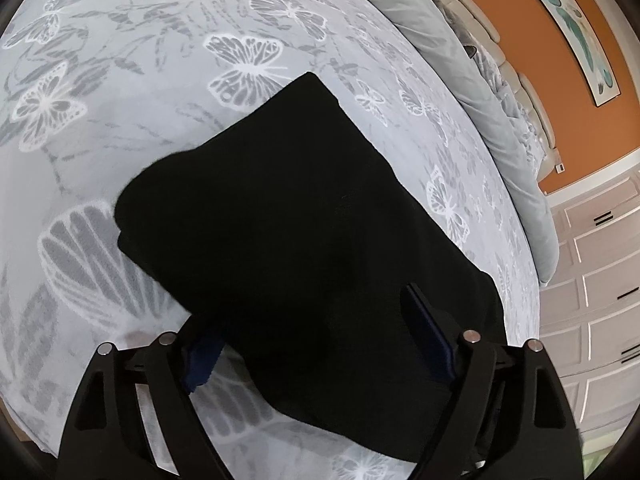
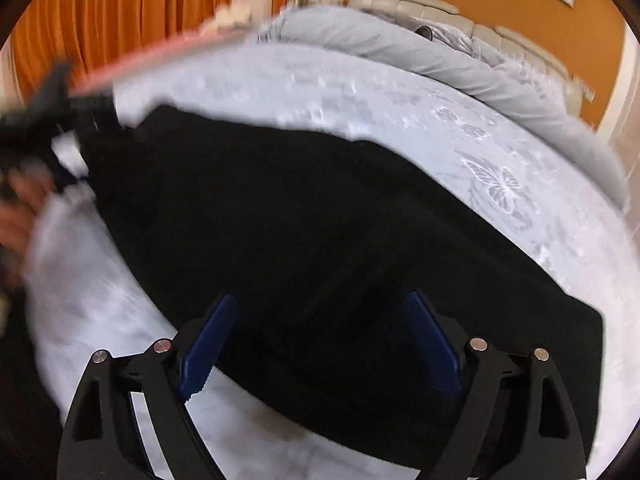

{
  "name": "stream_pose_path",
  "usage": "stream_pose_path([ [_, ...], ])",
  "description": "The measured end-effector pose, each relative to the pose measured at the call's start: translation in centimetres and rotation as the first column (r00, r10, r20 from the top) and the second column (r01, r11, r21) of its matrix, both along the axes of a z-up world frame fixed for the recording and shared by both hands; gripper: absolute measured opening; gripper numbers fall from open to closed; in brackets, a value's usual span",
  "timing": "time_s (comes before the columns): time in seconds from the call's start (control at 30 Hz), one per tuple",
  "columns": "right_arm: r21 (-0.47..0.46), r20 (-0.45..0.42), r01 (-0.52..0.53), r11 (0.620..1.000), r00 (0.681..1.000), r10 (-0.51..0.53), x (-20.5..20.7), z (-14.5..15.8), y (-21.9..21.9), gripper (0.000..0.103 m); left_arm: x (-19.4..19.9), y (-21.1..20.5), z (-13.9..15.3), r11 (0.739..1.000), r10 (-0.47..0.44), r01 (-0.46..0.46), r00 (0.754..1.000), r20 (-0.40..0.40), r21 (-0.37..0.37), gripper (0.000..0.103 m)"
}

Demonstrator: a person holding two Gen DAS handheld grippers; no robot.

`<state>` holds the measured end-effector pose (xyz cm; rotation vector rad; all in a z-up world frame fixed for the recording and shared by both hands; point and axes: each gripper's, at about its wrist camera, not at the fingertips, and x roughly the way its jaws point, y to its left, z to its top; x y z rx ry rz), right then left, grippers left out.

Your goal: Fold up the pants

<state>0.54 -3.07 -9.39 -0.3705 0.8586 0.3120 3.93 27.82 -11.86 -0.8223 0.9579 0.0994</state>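
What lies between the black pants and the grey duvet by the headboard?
Only bare butterfly-print bedsheet separates the black pants from the grey duvet; the left wrist view shows it clearly.

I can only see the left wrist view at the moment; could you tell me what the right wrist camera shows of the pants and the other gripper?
Observer: The right gripper hangs over the black pants, jaws spread, nothing pinched between the blue pads.
Operator: Thank you. Is my left gripper visible from there?
Observer: Yes, blurred at the far left edge, the left gripper sits by the far end of the pants, with a pink sleeve behind it.
Operator: And what lies beyond that side of the bed?
Observer: Orange curtains hang there; your view shows only the orange wall and cabinets.
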Motion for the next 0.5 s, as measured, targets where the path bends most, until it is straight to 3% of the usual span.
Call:
stream_pose_path([
  [0.03, -0.024, -0.011, 0.007, 1.000, 1.000, -0.007, 0.2, -0.8, 0.1, 0.070, 0.1, -0.1, 0.0, 1.000, -0.001, 0.001, 1.000, -0.002, 0.008, 0.082],
  [0.07, 0.003, 0.005, 0.012, 1.000, 1.000, -0.012, 0.1, -0.8, -0.3, 0.054, 0.1, -0.3, 0.1, 1.000, -0.003, 0.003, 1.000, -0.004, 0.018, 0.082],
  [0.1, 0.014, 0.003, 0.020, 1.000, 1.000, -0.020, 0.4, -0.4, -0.4, 0.025, 0.1, -0.3, 0.1, 1.000, -0.006, 0.007, 1.000, -0.004, 0.023, 0.082],
  [0.13, 0.050, -0.008, 0.038, 0.998, 0.999, -0.038, 0.9, 0.4, -0.9, 0.017, 0.1, -0.4, 0.2, 1.000, -0.010, 0.010, 1.000, -0.004, 0.027, 0.082],
  [0.27, 0.293, -0.039, 0.122, 0.948, 0.993, -0.115, 3.5, 4.2, -3.9, 0.016, -0.1, -0.3, 0.2, 1.000, -0.001, 0.001, 1.000, 0.000, 0.011, 0.082],
  [0.37, 0.379, 0.013, 0.102, 0.920, 0.993, -0.116, 3.7, 7.0, -3.7, 0.016, 0.0, -0.4, 0.1, 1.000, -0.002, 0.002, 1.000, -0.002, 0.019, 0.082],
  [0.4, 0.369, 0.012, 0.091, 0.925, 0.995, -0.103, 4.1, 6.7, -2.9, 0.017, 0.0, -0.5, 0.1, 1.000, -0.002, 0.003, 1.000, -0.002, 0.024, 0.083],
  [0.5, 0.206, -0.118, 0.061, 0.977, 0.992, -0.037, 6.2, 0.7, 0.9, 0.027, 0.2, -0.9, 0.1, 0.999, -0.016, 0.016, 1.000, -0.001, 0.043, 0.087],
])
